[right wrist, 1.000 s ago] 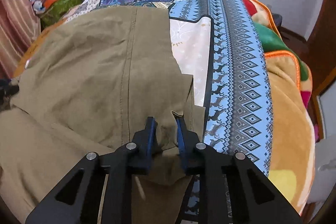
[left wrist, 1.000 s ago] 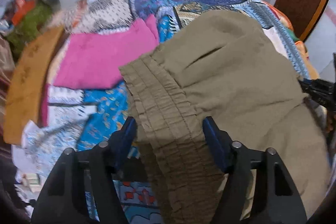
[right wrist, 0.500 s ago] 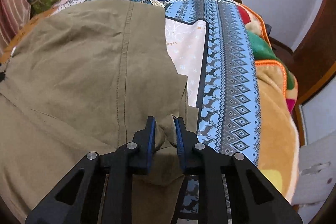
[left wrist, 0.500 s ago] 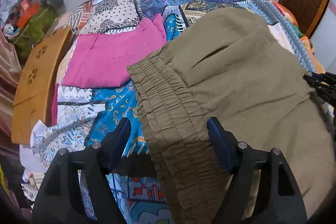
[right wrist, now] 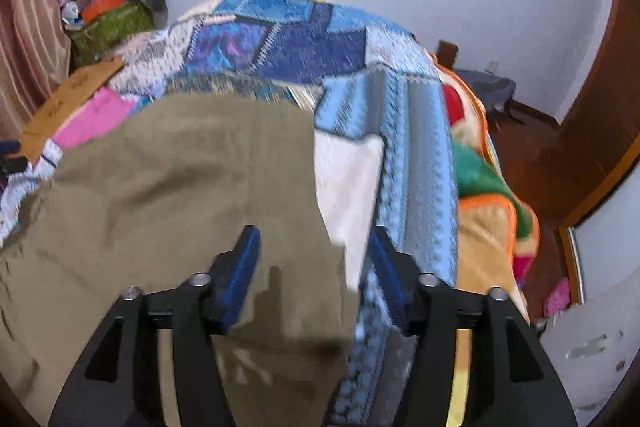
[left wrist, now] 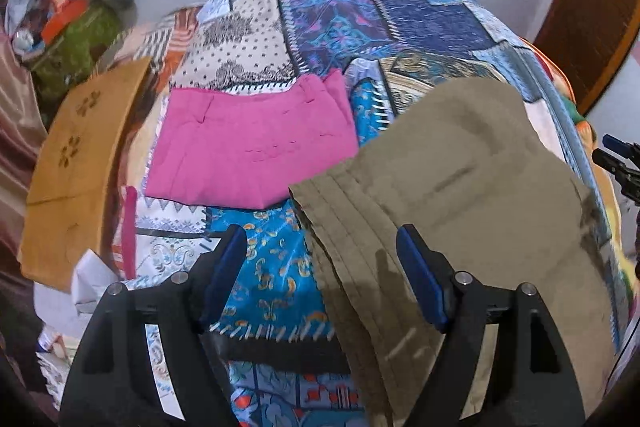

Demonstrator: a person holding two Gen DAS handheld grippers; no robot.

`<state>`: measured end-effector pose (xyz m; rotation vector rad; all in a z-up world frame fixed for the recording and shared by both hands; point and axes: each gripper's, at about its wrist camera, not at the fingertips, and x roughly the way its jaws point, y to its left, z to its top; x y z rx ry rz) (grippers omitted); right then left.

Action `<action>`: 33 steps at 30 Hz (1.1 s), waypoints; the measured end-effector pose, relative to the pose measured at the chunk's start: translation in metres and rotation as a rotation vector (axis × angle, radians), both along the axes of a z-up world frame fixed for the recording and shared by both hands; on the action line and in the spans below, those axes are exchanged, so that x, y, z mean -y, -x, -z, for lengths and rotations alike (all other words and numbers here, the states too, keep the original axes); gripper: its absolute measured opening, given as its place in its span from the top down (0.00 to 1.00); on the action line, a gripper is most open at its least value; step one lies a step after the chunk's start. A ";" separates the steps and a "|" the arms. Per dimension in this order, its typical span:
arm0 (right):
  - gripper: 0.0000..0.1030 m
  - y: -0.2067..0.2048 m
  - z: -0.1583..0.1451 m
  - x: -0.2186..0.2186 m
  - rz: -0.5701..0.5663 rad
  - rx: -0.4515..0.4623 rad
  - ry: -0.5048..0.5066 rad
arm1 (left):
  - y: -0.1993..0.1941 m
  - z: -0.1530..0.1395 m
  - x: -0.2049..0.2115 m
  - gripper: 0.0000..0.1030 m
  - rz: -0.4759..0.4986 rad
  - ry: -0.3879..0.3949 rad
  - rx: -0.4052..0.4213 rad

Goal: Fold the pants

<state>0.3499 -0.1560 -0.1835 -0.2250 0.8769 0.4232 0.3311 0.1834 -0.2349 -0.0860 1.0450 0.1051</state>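
Note:
Olive-green pants (left wrist: 472, 195) lie folded on the patchwork bedspread (left wrist: 360, 15), with the gathered waistband (left wrist: 340, 227) toward the left. They also show in the right wrist view (right wrist: 180, 195). My left gripper (left wrist: 322, 267) is open and empty, raised above the waistband edge. My right gripper (right wrist: 314, 267) is open and empty, raised above the pants' right edge. The right gripper's tips show at the far right of the left wrist view (left wrist: 618, 157).
A folded pink garment (left wrist: 252, 147) lies on the bed left of the pants. A wooden board (left wrist: 76, 159) and a cluttered green bag (left wrist: 76, 39) stand at the left. An orange and green blanket (right wrist: 492, 187) lies at the right, by a brown wooden door (right wrist: 600, 99).
My right gripper has let go of the pants' edge and opened. Both grippers have lifted back from the pants, which now lie flat on the bed.

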 end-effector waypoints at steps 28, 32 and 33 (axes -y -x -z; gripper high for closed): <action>0.87 -0.134 0.063 -0.066 0.016 -0.063 -0.078 | -0.069 0.073 -0.027 0.41 -0.056 0.261 -0.062; 0.95 -0.127 0.056 -0.068 0.020 -0.026 -0.018 | -0.065 0.062 -0.023 0.48 -0.055 0.215 -0.035; 0.96 -0.127 0.053 -0.067 0.022 -0.015 -0.013 | -0.064 0.058 -0.022 0.48 -0.054 0.196 -0.029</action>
